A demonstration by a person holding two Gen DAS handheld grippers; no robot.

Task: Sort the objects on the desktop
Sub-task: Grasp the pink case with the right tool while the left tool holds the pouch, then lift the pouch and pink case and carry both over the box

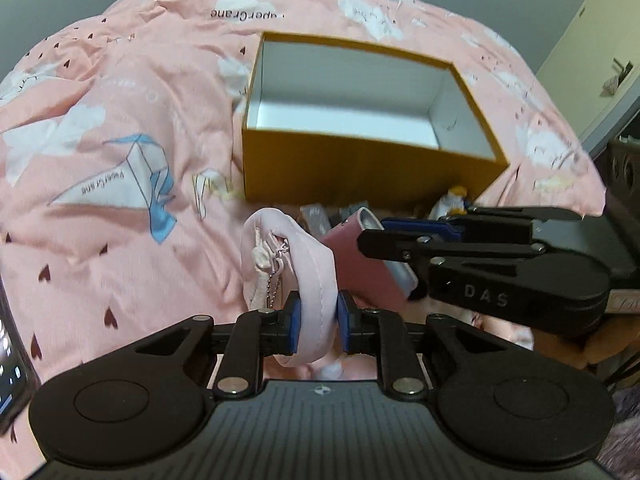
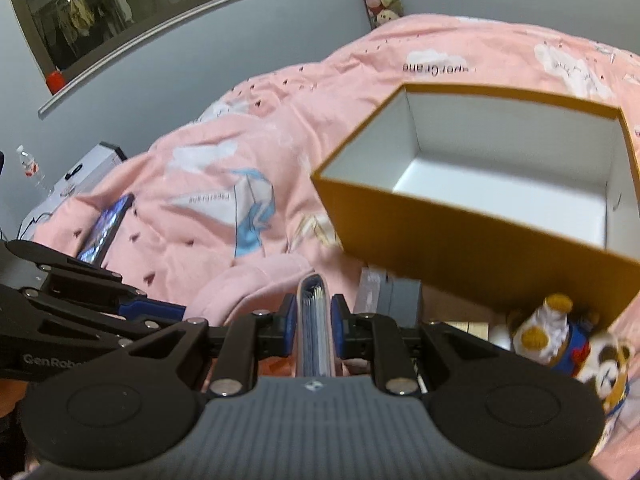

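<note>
An open yellow box with a white, empty inside sits on the pink bedspread; it also shows in the right wrist view. My left gripper is shut on a pale pink pouch with a small charm on a bead chain, held in front of the box. My right gripper is shut on a dusty-pink notebook, gripped on its edge. In the left wrist view the right gripper comes in from the right with the notebook beside the pouch.
Small plush dolls lie by the box's near right corner. Grey flat items lie under the box's front edge. A phone lies on the bedspread to the left. A white case and a water bottle stand beyond the bed.
</note>
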